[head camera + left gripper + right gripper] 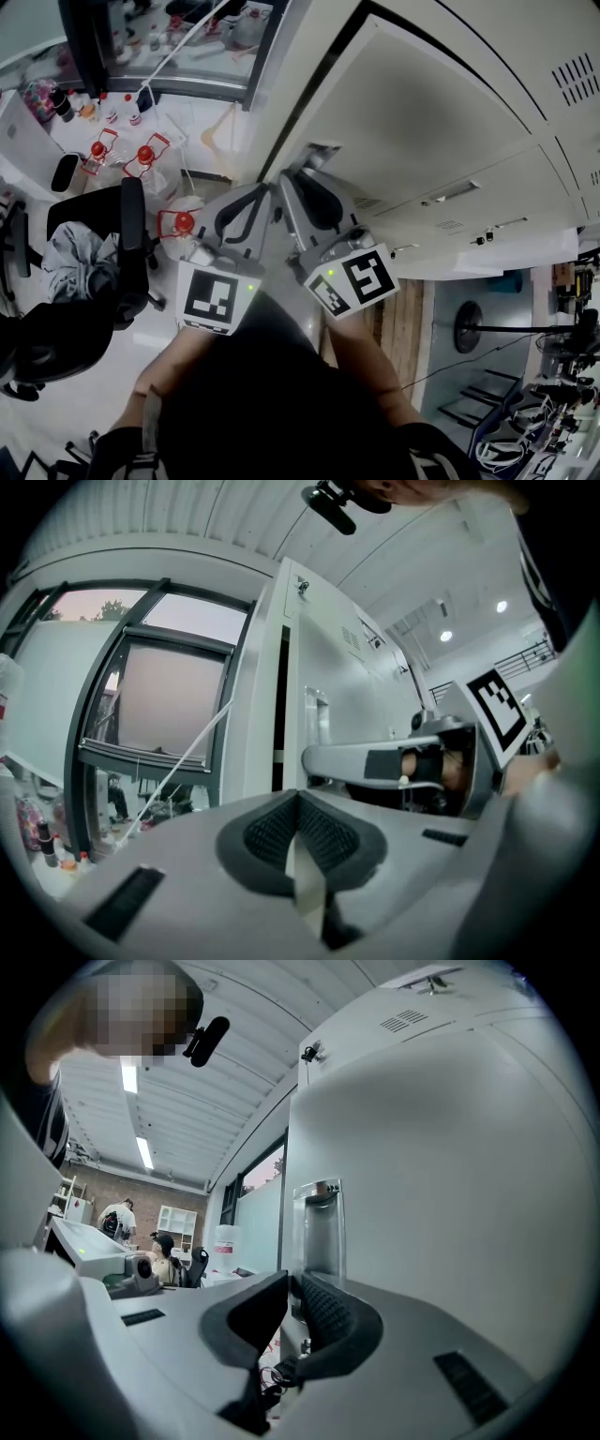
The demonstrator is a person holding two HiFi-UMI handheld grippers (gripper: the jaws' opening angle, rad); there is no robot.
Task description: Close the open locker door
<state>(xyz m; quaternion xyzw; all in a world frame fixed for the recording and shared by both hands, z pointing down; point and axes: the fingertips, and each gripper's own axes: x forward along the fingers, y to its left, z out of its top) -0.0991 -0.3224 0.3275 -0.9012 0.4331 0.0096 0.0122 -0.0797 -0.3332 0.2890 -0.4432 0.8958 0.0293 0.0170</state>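
The pale grey locker door (422, 112) stands open, and its free edge points toward me. In its face near that edge sits a metal handle recess (321, 155) (319, 1232). My right gripper (298, 178) (289, 1279) reaches to that edge just below the recess. Its pads stand almost together, one on each side of the door's edge, so it is shut on the door. My left gripper (261, 194) (298, 797) hangs just left of it, shut with nothing between its pads. The left gripper view shows the right gripper's fingers (375, 761) against the door (347, 667).
More closed lockers (487, 202) run along the right. A black office chair (84, 253) and several red-capped bottles (141, 155) stand on the floor at left, below a dark window frame (169, 47). People sit far off (120, 1218).
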